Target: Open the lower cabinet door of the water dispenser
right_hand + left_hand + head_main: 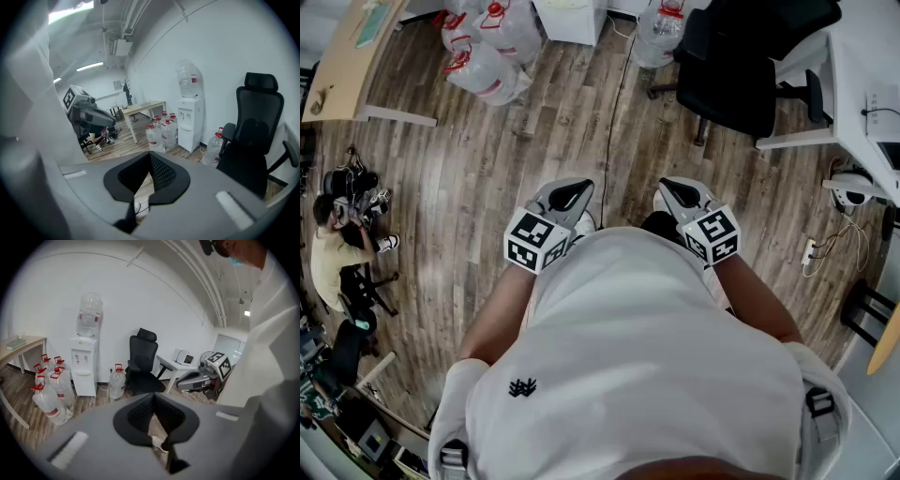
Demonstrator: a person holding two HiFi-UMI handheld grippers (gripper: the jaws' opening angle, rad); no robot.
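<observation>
The white water dispenser [84,365] stands against the far wall with an upturned bottle [89,315] on top. Its lower cabinet door [85,383] is closed. The dispenser [190,123] also appears in the right gripper view, and its base [570,19] is at the top edge of the head view. My left gripper [567,195] and right gripper [680,192] are held side by side close to my chest, far from the dispenser. In its own view, the left gripper [153,395] has its jaws together and empty. The right gripper [150,154] is also shut on nothing.
Several water bottles [483,52] with red caps lie on the wood floor left of the dispenser. A black office chair [731,66] and white desk [862,75] stand to its right. A cable [614,103] runs across the floor. A person [337,248] sits at far left.
</observation>
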